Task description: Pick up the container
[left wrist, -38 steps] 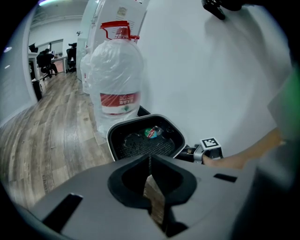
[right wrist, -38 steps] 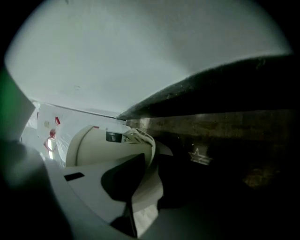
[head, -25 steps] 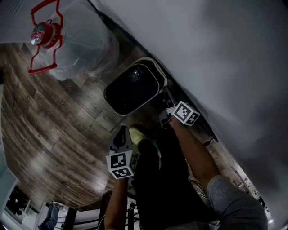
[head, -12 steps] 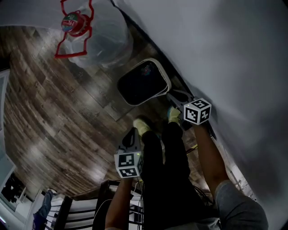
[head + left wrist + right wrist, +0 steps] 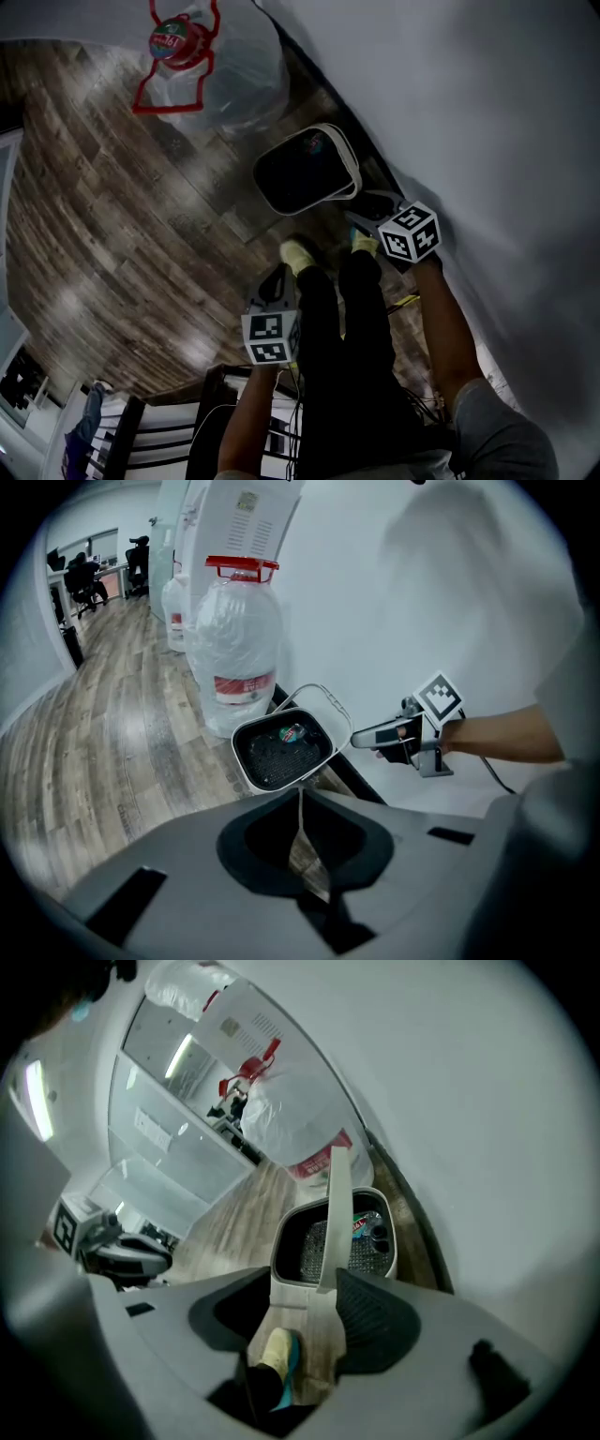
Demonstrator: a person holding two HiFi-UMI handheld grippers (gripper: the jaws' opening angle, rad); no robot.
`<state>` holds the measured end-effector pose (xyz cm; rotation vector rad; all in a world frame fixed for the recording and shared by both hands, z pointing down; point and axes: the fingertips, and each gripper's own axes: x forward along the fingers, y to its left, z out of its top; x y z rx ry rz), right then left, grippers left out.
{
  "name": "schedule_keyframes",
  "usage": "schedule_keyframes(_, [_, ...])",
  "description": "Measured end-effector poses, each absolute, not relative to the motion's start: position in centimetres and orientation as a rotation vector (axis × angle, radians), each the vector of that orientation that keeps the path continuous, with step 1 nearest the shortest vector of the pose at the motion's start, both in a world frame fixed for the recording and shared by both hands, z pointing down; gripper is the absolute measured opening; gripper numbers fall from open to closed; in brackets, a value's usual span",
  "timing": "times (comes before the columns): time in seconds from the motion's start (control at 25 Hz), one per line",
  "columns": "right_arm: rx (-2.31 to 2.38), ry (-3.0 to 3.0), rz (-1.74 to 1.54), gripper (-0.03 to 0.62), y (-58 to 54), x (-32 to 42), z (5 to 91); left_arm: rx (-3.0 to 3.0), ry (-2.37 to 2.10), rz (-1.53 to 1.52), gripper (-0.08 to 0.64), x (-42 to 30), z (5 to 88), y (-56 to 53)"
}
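Right gripper view showed the right gripper point(image 5: 307, 1286) with its fingers spread wide, just having opened, gripping nothing. The container point(image 5: 276, 1260) sat just beyond them at 12 o'clock, its upright handle point(image 5: 336, 1213) in line with the gap. The left gripper point(image 5: 300, 799) kept its fingers pressed together, empty. The white wall point(image 5: 487, 112) hugged the container at 3 o'clock. Open wood floor point(image 5: 103, 216) spread toward 9, with a water jug point(image 5: 234, 75) at 11.
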<state>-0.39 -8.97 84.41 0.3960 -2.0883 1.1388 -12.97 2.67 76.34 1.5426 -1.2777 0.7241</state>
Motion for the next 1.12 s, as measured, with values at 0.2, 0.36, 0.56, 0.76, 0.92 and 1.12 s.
schedule_keyframes(0.2, [0.155,-2.091,1.163,0.21,-7.8,-2.0,82.5,1.537,-1.281,0.712,0.015,-13.4,75.8,2.0])
schedule_keyframes(0.36, [0.142,-1.954,0.893,0.211,-7.8,-0.7,84.2,1.511,-1.263,0.734,0.015,-13.7,76.7,2.9])
schedule_keyframes(0.56, [0.057,-1.933,0.966,0.21,-8.7,-0.4,84.2,1.511,-1.253,0.74,0.015,-14.1,77.0,2.6])
schedule_keyframes(0.76, [-0.162,-2.031,1.226,0.204,-6.2,-4.6,80.6,1.505,-1.239,0.71,0.015,-14.0,77.9,1.3])
schedule_keyframes(0.92, [-0.201,-2.059,1.167,0.147,-4.7,-6.9,80.7,1.518,-1.164,0.496,0.156,-12.5,80.5,-5.3])
schedule_keyframes(1.12, [-0.204,-2.007,1.063,0.147,-3.4,-6.4,82.2,1.546,-0.95,0.451,0.327,-8.4,82.7,-12.7])
